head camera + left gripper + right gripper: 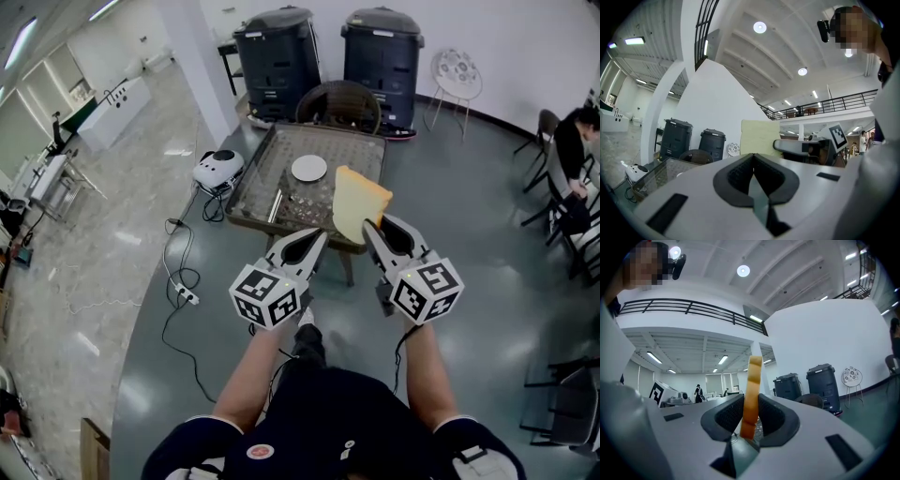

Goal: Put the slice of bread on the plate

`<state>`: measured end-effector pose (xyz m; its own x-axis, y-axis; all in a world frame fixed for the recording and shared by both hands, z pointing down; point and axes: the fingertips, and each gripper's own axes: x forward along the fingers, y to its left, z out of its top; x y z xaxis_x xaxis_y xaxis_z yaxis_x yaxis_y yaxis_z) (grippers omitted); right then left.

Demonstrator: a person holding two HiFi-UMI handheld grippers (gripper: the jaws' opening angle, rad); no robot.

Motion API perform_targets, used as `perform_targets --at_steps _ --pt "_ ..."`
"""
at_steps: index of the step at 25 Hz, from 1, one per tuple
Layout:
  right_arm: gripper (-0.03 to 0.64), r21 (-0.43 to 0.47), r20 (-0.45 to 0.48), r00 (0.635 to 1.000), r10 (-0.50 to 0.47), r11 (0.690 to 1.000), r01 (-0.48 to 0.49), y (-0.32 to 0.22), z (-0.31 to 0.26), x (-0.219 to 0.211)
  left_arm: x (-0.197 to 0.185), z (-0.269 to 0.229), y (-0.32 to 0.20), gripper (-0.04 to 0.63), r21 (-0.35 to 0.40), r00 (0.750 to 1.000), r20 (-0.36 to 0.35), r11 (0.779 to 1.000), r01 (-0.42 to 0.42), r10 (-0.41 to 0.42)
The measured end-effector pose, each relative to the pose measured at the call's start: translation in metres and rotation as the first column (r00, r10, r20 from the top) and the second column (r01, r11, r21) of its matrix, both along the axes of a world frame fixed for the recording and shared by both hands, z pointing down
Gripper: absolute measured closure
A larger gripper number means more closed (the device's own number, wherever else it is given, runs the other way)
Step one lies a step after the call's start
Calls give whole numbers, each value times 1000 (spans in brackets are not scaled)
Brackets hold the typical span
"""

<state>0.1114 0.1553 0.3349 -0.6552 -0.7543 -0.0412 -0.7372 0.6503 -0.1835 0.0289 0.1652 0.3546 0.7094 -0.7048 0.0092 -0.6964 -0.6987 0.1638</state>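
One step is in hand, the carry: our right tool [374, 230] pinches the slice of bread [359, 202] upright. Our left tool [320, 240] is closed and empty (idle beside it). Next we reach the plate [308, 168], ahead and left on the table [248, 183], and lay it flat. The slice's lower edge hides between the jaws.

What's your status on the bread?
Right hand-held gripper shut on bread slice, upright. Left hand-held gripper shut, empty. Plate on tray, bare.
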Motion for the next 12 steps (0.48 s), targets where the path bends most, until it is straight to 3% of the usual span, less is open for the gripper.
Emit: perform_targets --at_steps 12 --pt "523 -48 -7 1000 -15 999 15 -100 15 -29 -28 15 -101 589 -41 1000 -18 999 -6 6"
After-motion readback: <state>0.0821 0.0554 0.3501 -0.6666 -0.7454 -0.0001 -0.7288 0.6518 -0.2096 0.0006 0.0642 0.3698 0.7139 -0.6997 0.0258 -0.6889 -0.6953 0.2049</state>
